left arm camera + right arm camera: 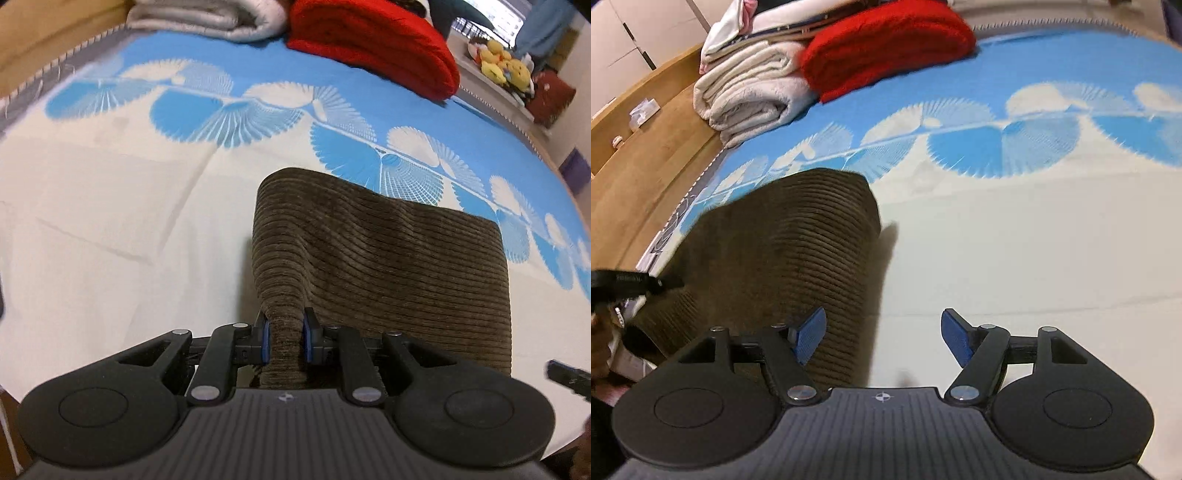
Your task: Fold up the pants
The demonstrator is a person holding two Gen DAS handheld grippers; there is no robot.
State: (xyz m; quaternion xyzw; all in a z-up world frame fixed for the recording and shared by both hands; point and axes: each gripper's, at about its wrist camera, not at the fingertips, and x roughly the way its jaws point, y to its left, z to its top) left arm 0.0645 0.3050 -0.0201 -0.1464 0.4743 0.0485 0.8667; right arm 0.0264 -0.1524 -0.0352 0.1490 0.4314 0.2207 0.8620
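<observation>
Clearly, in the left wrist view, the left gripper (286, 341) is clenched on a bunched near corner of the brown corduroy pants (388, 266), which lie already folded into a compact block on the bed (110, 240). The pinched corner is drawn up toward the camera while the rest rests flat on the sheet. The corduroy ribs run across the view, and the block looks slightly longer from side to side than from near edge to far fold, so I judge its long axis to lie across the fingers' line. A red blanket (369, 40) sits well beyond.

Turning to the right wrist view, the right gripper (882, 339) is released, its fingers (810, 334) spread wide, one over the pants' right near edge, the other over bare sheet. A late fold seems in hand; next, the right gripper likely needs to close on that edge so both corners travel together.
</observation>
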